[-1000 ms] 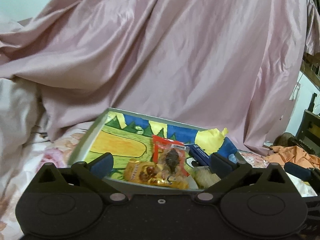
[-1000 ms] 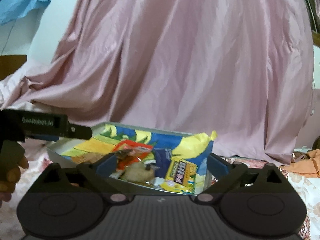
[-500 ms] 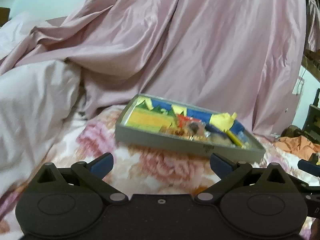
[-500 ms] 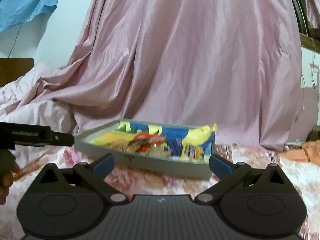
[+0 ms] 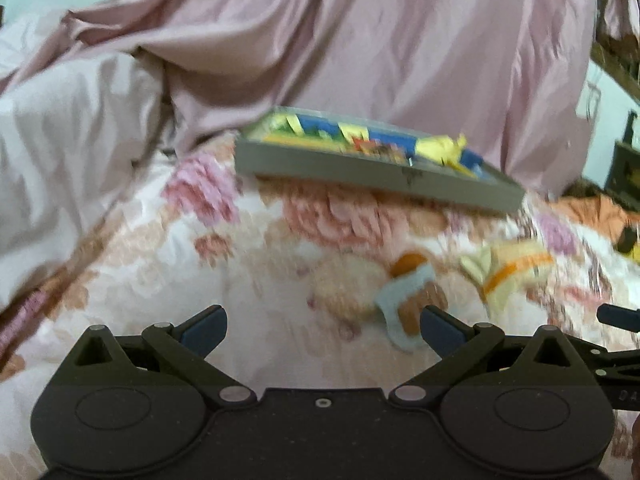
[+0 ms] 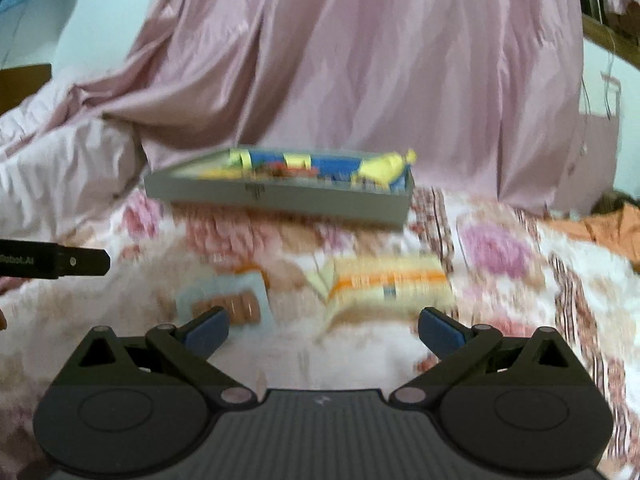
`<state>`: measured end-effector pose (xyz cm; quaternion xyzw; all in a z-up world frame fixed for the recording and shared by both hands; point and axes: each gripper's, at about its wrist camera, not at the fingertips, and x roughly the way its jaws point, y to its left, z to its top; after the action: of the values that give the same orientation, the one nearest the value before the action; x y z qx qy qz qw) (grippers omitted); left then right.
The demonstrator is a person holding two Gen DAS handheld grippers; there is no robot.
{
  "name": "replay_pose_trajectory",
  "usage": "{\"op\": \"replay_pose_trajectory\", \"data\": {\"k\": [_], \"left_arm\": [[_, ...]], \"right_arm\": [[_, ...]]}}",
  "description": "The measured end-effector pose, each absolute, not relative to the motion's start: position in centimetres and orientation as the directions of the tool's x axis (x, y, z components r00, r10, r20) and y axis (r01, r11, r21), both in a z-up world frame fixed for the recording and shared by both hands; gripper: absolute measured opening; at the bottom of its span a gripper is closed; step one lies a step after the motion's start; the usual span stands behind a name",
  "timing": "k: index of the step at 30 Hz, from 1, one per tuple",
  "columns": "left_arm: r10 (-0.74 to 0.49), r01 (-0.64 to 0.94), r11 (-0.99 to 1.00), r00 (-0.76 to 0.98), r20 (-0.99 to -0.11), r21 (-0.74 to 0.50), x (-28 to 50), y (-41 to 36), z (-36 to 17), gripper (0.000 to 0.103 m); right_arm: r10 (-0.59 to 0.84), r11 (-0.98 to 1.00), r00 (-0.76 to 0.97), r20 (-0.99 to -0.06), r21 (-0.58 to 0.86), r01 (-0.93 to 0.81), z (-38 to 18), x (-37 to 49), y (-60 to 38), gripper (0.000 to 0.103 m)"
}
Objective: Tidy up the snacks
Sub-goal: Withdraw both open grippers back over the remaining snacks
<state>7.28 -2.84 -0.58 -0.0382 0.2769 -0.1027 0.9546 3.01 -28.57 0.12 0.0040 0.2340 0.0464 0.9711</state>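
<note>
One grey tray (image 6: 280, 196) sits on the floral bedspread (image 6: 500, 280) toward its far edge, just in front of the hanging pink curtain (image 6: 360, 60). Inside the tray lie several snack packets, too blurred to count; a yellow wrapper (image 6: 384, 166) stands out at the tray's right end.

Two snack packets lie loose on the bedspread, nearer than the tray and apart from it. One is a pale blue packet (image 6: 228, 300) with a brown picture on it, and the other is a yellow and orange packet (image 6: 388, 284) to its right, the two lying close but not touching.

The left gripper (image 5: 322, 326) hovers low over the bedspread, pointing toward the tray, its jaws spread wide and holding nothing. The pale blue packet (image 5: 408, 308) lies just ahead of its right finger (image 5: 440, 330).

The right gripper (image 6: 322, 326) is held level and faces the tray's long side, jaws likewise spread and empty. The yellow and orange packet lies just beyond its fingers. The black body of the left gripper shows at the left edge of the right wrist view.
</note>
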Motion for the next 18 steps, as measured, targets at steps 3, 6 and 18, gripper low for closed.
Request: {"op": "replay_pose_trajectory", "data": {"k": [3, 6, 18], "left_arm": [[-0.215, 0.191, 0.976, 0.813, -0.541, -0.1, 7.1, -3.4, -1.4, 0.102], [-0.212, 0.206, 0.976, 0.806, -0.552, -0.074, 7.0, -3.8, -2.0, 0.102], [-0.227, 0.23, 0.971, 0.776, -0.588, -0.071, 7.6, -4.2, -2.9, 0.102]], "right_arm": [[0.071, 0.997, 0.862, -0.501, 0.031, -0.064, -0.9, 2.6, -28.6, 0.103], [0.05, 0.999, 0.837, -0.545, 0.034, -0.038, -1.7, 2.5, -28.6, 0.103], [0.021, 0.999, 0.793, -0.608, 0.041, 0.005, -3.0, 3.9, -29.2, 0.103]]}}
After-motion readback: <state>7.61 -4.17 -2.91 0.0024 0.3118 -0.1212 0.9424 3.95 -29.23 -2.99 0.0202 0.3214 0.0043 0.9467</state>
